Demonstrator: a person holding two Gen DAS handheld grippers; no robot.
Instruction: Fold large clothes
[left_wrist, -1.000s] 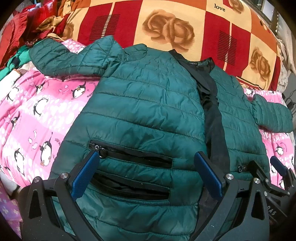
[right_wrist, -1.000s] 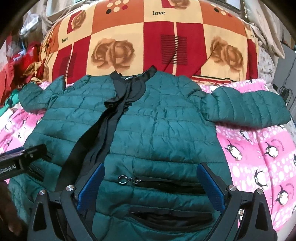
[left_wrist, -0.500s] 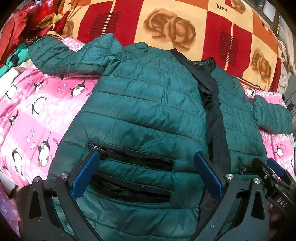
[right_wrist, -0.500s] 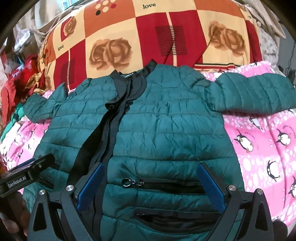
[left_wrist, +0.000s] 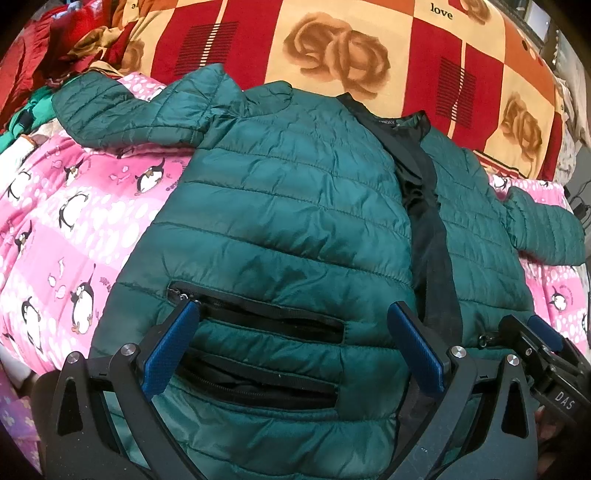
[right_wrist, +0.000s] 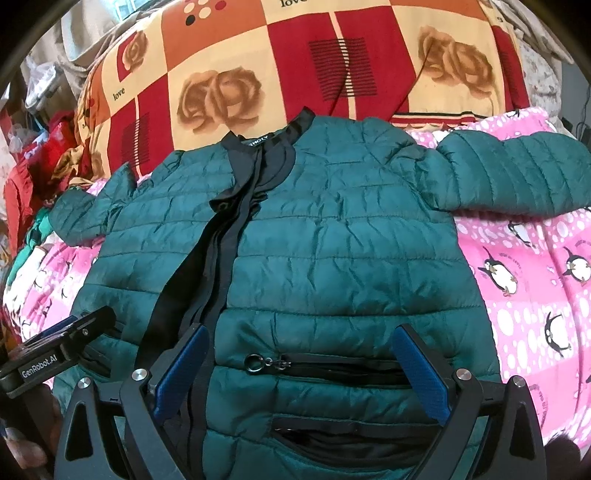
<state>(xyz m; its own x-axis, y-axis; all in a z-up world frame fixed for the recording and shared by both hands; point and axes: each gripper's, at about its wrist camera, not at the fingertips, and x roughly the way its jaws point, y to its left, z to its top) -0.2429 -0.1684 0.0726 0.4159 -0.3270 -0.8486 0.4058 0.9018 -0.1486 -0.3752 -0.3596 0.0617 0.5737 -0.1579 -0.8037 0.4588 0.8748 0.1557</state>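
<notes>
Green puffer jacket (left_wrist: 288, 206) lies front-up, sleeves spread, on the pink penguin blanket (left_wrist: 55, 221) against the rose-check quilt (right_wrist: 295, 55). Left gripper (left_wrist: 295, 354) and right gripper (right_wrist: 299, 369) hover over the hem pockets, fingers wide and empty. Both have edged closer since a second ago; contact with the fabric is unclear.

Both views have shifted slightly along the jacket (left_wrist: 280, 221).
</notes>
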